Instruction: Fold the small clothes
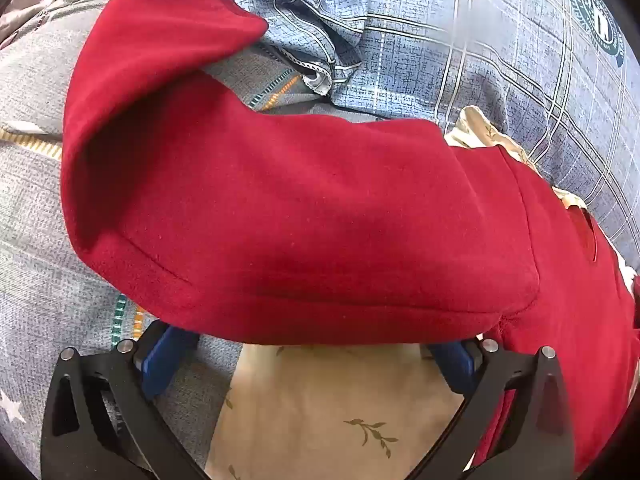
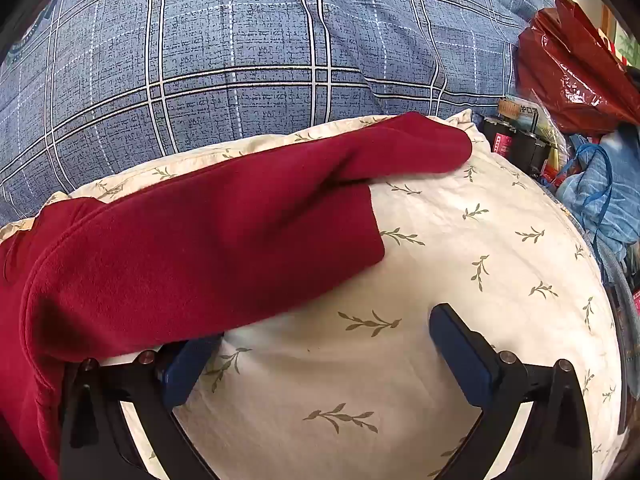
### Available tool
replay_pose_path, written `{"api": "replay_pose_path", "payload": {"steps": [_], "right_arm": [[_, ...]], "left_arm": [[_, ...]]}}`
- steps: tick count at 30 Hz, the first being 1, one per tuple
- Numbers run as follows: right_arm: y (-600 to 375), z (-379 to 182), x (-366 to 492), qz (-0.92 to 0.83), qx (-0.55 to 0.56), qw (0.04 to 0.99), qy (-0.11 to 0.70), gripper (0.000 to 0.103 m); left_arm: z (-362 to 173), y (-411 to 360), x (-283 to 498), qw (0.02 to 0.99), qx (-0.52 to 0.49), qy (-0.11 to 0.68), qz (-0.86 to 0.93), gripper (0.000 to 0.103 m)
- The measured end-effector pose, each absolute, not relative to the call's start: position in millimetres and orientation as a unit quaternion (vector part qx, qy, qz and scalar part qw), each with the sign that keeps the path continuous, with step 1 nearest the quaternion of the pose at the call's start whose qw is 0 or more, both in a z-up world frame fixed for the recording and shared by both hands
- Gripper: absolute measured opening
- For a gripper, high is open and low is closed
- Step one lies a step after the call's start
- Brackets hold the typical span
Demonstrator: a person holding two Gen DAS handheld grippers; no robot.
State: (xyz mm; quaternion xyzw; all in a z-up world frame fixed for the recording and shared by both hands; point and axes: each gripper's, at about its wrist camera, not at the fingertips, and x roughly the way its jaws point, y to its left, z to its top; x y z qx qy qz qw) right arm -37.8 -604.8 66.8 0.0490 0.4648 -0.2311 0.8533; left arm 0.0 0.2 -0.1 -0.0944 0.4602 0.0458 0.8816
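Observation:
A dark red fleece garment lies spread over a cream leaf-print cloth on a bed. In the left wrist view its folded edge drapes over both blue fingertips of my left gripper, which is open, with nothing between the pads. In the right wrist view the red garment lies at left with a sleeve reaching toward the upper right. My right gripper is open over the cream cloth; the garment's hem covers its left fingertip, and the right fingertip is bare.
A blue plaid quilt lies behind the cream cloth and also shows in the left wrist view. A grey patterned sheet is at left. Red plastic bags, blue bags and small boxes crowd the right edge.

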Motion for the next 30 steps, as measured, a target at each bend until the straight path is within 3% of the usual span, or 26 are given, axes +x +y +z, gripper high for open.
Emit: {"api": "replay_pose_path", "payload": {"steps": [24,30], "right_arm": [[-600.8,67.1,-36.6,-0.236,0.054,0.85,0.468,0.102],[-573.1,81.1,-73.6,-0.18,0.069,0.843,0.502,0.103]], "left_arm": [[-1.6,-5.2,2.0,0.879,-0.081,0.469,0.036,0.103],[4.1,-4.4,-9.7,0.875,-0.069,0.479,0.013,0.103]]}}
